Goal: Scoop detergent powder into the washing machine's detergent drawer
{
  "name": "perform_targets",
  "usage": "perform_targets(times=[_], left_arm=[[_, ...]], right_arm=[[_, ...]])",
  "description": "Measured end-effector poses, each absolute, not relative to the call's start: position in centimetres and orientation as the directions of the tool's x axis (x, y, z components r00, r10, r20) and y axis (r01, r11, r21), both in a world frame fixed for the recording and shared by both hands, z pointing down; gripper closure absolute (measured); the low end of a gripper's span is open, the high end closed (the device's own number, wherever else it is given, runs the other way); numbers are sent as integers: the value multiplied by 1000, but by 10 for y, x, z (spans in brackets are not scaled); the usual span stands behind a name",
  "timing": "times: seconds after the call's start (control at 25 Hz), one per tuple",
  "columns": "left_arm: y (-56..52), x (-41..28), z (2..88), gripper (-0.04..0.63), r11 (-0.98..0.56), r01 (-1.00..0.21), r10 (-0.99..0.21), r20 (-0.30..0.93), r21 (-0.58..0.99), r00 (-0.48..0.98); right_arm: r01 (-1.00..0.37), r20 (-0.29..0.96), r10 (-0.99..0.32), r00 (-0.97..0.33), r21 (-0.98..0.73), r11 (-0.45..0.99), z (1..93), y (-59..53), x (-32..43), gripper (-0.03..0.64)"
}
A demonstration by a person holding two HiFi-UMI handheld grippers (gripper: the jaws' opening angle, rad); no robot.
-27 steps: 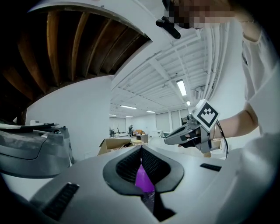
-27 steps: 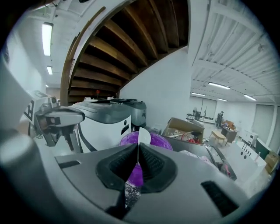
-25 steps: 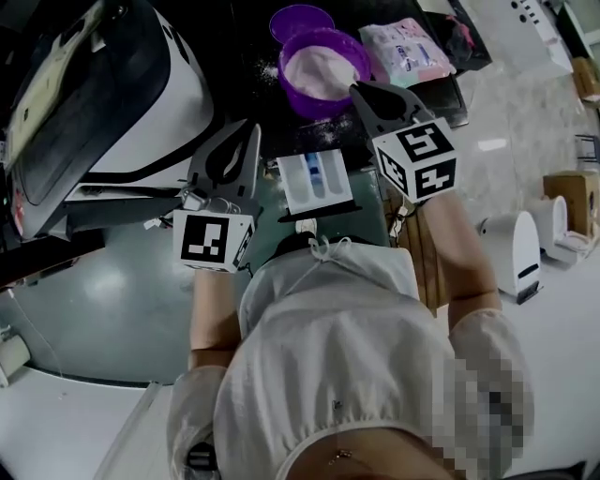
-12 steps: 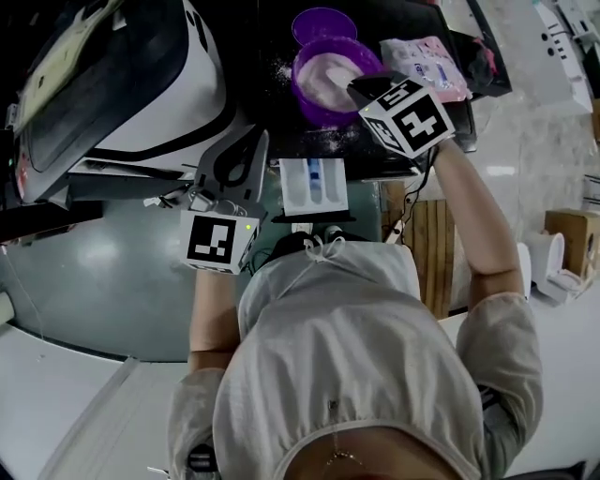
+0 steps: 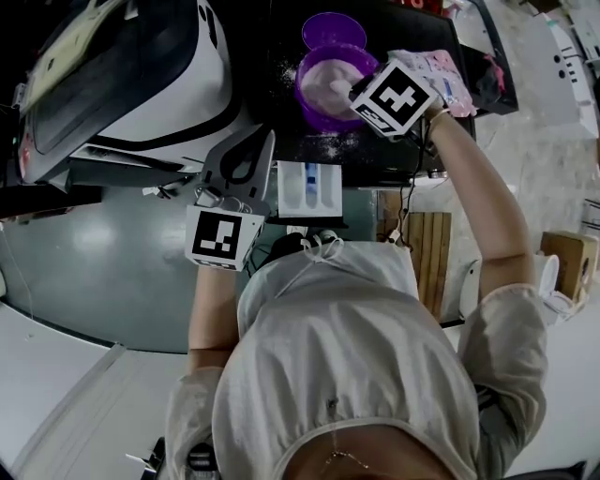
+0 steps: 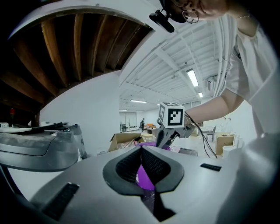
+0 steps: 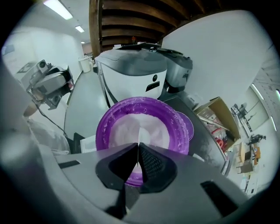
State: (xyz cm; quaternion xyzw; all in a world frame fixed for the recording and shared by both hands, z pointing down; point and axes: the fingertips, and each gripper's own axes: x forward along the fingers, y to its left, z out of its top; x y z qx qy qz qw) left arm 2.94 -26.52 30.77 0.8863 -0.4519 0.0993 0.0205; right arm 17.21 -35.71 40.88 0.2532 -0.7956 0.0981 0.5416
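The right gripper [image 7: 139, 145], jaws pressed together, hangs inside the rim of the purple bowl [image 5: 314, 103], over the powder [image 7: 127, 124]. The left gripper [image 6: 141, 151], also closed, hovers just beside the open drawer [image 5: 309, 187]. A lid [image 5: 325, 28] and a pouch [image 5: 441, 70] crowd the bowl.

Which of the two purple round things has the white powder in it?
The bigger purple bowl, which the right gripper points into, holds the white powder. The smaller purple lid lying beside it shows only purple, no powder heap.
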Motion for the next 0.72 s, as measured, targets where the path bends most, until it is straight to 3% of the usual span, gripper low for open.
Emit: perform_targets(times=[0.28, 0.72], left_arm=[[-269, 33, 301, 574, -571, -819, -818, 126, -63, 561], [-256, 25, 311, 574, -537, -839, -837, 182, -88, 516]], right_arm=[[-434, 957, -163, -241, 44, 900, 419, -350, 169, 602], [-466, 944, -25, -329, -139, 874, 424, -335, 164, 603]])
